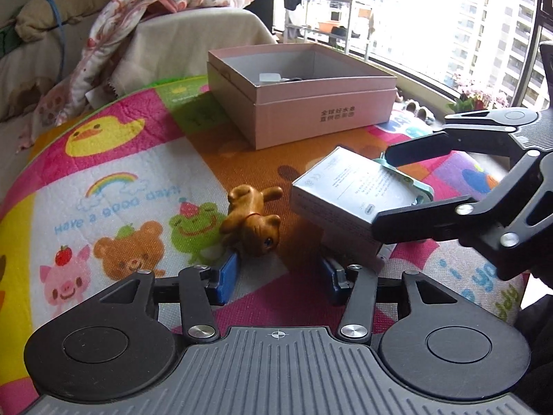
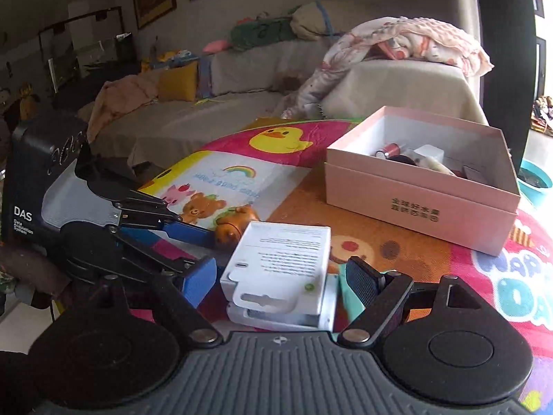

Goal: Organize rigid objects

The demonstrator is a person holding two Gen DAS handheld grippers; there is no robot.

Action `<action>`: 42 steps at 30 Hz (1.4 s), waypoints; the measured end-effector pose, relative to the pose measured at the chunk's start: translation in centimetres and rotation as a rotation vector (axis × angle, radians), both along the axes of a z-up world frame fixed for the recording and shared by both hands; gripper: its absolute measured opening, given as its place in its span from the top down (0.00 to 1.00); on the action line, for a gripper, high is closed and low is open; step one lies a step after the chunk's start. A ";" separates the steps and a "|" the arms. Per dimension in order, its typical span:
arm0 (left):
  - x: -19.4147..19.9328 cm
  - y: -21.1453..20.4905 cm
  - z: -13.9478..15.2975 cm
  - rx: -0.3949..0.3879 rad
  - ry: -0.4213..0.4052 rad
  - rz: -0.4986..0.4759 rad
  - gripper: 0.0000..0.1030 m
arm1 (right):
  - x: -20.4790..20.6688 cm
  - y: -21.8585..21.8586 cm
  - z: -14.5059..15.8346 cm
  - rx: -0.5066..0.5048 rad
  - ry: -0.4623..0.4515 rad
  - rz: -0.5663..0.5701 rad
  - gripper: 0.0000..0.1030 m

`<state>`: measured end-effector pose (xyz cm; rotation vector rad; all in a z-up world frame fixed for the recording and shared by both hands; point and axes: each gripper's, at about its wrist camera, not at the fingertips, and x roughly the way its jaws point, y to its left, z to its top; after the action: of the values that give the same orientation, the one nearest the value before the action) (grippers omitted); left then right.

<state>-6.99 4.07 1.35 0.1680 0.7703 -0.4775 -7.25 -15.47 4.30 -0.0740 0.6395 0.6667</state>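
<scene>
A white product box (image 1: 345, 190) (image 2: 283, 263) lies on the colourful play mat. My right gripper (image 1: 387, 190) (image 2: 283, 287) is open with its black fingers on either side of the box, not closed on it. A brown wooden cat figurine (image 1: 252, 218) (image 2: 231, 223) lies on the mat just left of the box. My left gripper (image 1: 280, 276) (image 2: 200, 252) is open and empty, its blue pads just short of the figurine. An open pink storage box (image 1: 304, 103) (image 2: 425, 186) stands further back and holds several small items.
The play mat (image 1: 121, 190) covers a low surface. A couch with a floral blanket (image 1: 155, 3) stands behind it. A teal object (image 1: 411, 180) lies under the white box. A window and balcony are at the right. A teal bowl (image 2: 535, 176) is on the floor.
</scene>
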 end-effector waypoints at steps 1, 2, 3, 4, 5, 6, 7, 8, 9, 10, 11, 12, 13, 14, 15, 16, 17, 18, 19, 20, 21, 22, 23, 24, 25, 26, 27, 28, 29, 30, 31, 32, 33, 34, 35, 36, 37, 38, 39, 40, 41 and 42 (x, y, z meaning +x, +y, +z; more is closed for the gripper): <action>-0.1 0.1 0.0 -0.003 -0.002 -0.002 0.49 | 0.2 0.7 -0.1 -0.019 -0.006 0.004 0.20; -0.2 0.2 -0.1 -0.006 -0.006 -0.002 0.49 | 0.4 1.4 -0.3 -0.038 -0.011 0.005 0.20; -0.3 0.3 -0.1 -0.011 -0.012 -0.001 0.49 | 0.5 1.9 -0.5 -0.055 -0.014 0.008 0.20; -0.4 0.3 -0.2 -0.016 -0.017 0.000 0.49 | 0.6 2.3 -0.7 -0.071 -0.017 0.012 0.21; -0.4 0.3 -0.2 -0.019 -0.020 0.002 0.49 | 0.6 2.6 -1.0 -0.100 -0.026 0.010 0.25; -0.4 0.4 -0.2 -0.022 -0.023 0.003 0.49 | 0.6 2.8 -1.0 -0.124 -0.038 0.002 0.32; -0.5 0.4 -0.3 -0.026 -0.027 0.005 0.49 | 0.7 2.6 -0.9 -0.124 -0.039 0.000 0.34; -0.6 0.4 -0.3 -0.028 -0.030 0.007 0.49 | 0.8 2.1 -0.6 -0.107 -0.032 -0.009 0.34; -0.6 0.4 -0.3 -0.031 -0.033 0.010 0.49 | 0.8 1.2 -0.1 -0.073 -0.023 -0.024 0.34; -0.7 0.5 -0.3 -0.037 -0.034 0.015 0.49 | 0.9 0.3 0.5 -0.043 -0.019 -0.041 0.34; -0.7 0.6 -0.3 -0.045 -0.035 0.022 0.49 | 0.8 -0.7 1.1 -0.020 -0.025 -0.066 0.34; -0.7 0.6 -0.4 -0.056 -0.034 0.031 0.49 | 0.9 -1.9 1.8 -0.004 -0.042 -0.103 0.34; -0.6 0.7 -0.4 -0.068 -0.034 0.043 0.49 | 0.8 -2.8 2.3 -0.004 -0.065 -0.148 0.34; -0.5 0.9 -0.4 -0.082 -0.032 0.054 0.49 | 0.7 -3.9 2.6 -0.015 -0.091 -0.202 0.34; -0.4 1.0 -0.3 -0.096 -0.029 0.067 0.49 | 0.8 -4.9 2.8 -0.030 -0.108 -0.255 0.34; -0.2 1.2 -0.2 -0.114 -0.027 0.083 0.51 | 0.8 -6.0 2.7 -0.042 -0.117 -0.302 0.34; 0.0 1.4 -0.1 -0.123 -0.032 0.097 0.51 | 0.8 -7.1 2.5 -0.051 -0.125 -0.343 0.34; 0.1 1.5 0.1 -0.131 -0.047 0.112 0.51 | 0.7 -7.9 2.2 -0.060 -0.130 -0.376 0.34; 0.2 1.8 0.5 -0.141 -0.067 0.127 0.51 | 0.6 -8.8 1.7 -0.077 -0.131 -0.413 0.34; 0.2 1.9 0.9 -0.152 -0.082 0.136 0.52 | 0.6 -9.4 1.0 -0.096 -0.124 -0.442 0.34; 0.4 2.0 1.2 -0.160 -0.091 0.137 0.52 | 0.5 -9.8 0.3 -0.117 -0.114 -0.458 0.34; 0.6 1.9 1.5 -0.161 -0.093 0.133 0.52 | 0.1 -10.1 -0.4 -0.123 -0.115 -0.464 0.34; 1.1 1.7 1.7 -0.152 -0.094 0.127 0.52 | -0.2 -10.3 -0.9 -0.126 -0.109 -0.464 0.34; 1.6 1.4 1.6 -0.135 -0.094 0.126 0.52 | -0.4 -10.5 -1.4 -0.129 -0.095 -0.457 0.34; 2.1 1.2 1.5 -0.116 -0.090 0.133 0.52 | -0.5 -10.6 -1.8 -0.131 -0.079 -0.449 0.34; 2.7 1.0 1.1 -0.102 -0.079 0.141 0.52 | -0.6 -10.6 -2.4 -0.132 -0.060 -0.444 0.34; 3.0 0.8 0.9 -0.106 -0.071 0.144 0.52 | -0.7 -10.6 -2.8 -0.136 -0.047 -0.444 0.33; 3.3 0.7 0.7 -0.114 -0.063 0.144 0.52 | -0.7 -10.5 -3.1 -0.141 -0.031 -0.439 0.33; 3.4 0.5 0.5 -0.115 -0.058 0.144 0.52 | -0.8 -10.4 -3.4 -0.145 -0.008 -0.426 0.31; 3.6 0.3 0.3 -0.115 -0.054 0.142 0.52 | -0.8 -10.4 -3.6 -0.147 -0.002 -0.417 0.27; 3.6 0.0 0.0 -0.118 -0.046 0.138 0.52 | -1.0 -10.1 -3.7 -0.150 -0.014 -0.419 0.21; 3.7 -0.3 -0.3 -0.117 -0.036 0.138 0.52 | -1.1 -9.9 -3.7 -0.160 -0.018 -0.422 0.18; 3.6 -0.6 -0.5 -0.107 -0.047 0.142 0.50 | -1.1 -9.7 -3.8 -0.165 -0.020 -0.426 0.16; 3.4 -1.0 -0.6 -0.085 -0.064 0.139 0.50 | -1.0 -9.7 -3.8 -0.164 -0.018 -0.429 0.16; 3.2 -1.4 -0.7 -0.059 -0.075 0.131 0.49 | -0.8 -9.7 -3.7 -0.159 -0.012 -0.429 0.16; 3.1 -1.7 -0.7 -0.037 -0.084 0.121 0.49 | -0.7 -9.7 -3.7 -0.154 -0.006 -0.431 0.15; 2.9 -1.8 -0.7 -0.024 -0.090 0.112 0.49 | -0.6 -9.7 -3.7 -0.150 -0.002 -0.433 0.15; 2.8 -1.8 -0.8 -0.023 -0.090 0.108 0.50 | -0.5 -9.7 -3.6 -0.147 0.000 -0.436 0.15; 2.8 -1.8 -0.8 -0.028 -0.087 0.107 0.50 | -0.3 -9.6 -3.6 -0.148 0.001 -0.438 0.15; 2.9 -1.6 -0.8 -0.040 -0.082 0.109 0.50 | -0.2 -9.5 -3.6 -0.150 0.002 -0.436 0.15; 2.9 -1.5 -0.8 -0.049 -0.077 0.112 0.50 | 0.0 -9.5 -3.5 -0.151 0.004 -0.432 0.15; 2.9 -1.3 -0.7 -0.057 -0.074 0.117 0.50 | 0.2 -9.4 -3.5 -0.151 0.008 -0.428 0.15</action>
<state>-4.04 2.77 0.62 0.0868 0.6893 -0.3799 -7.07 -24.84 0.81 -0.0713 0.6863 0.2057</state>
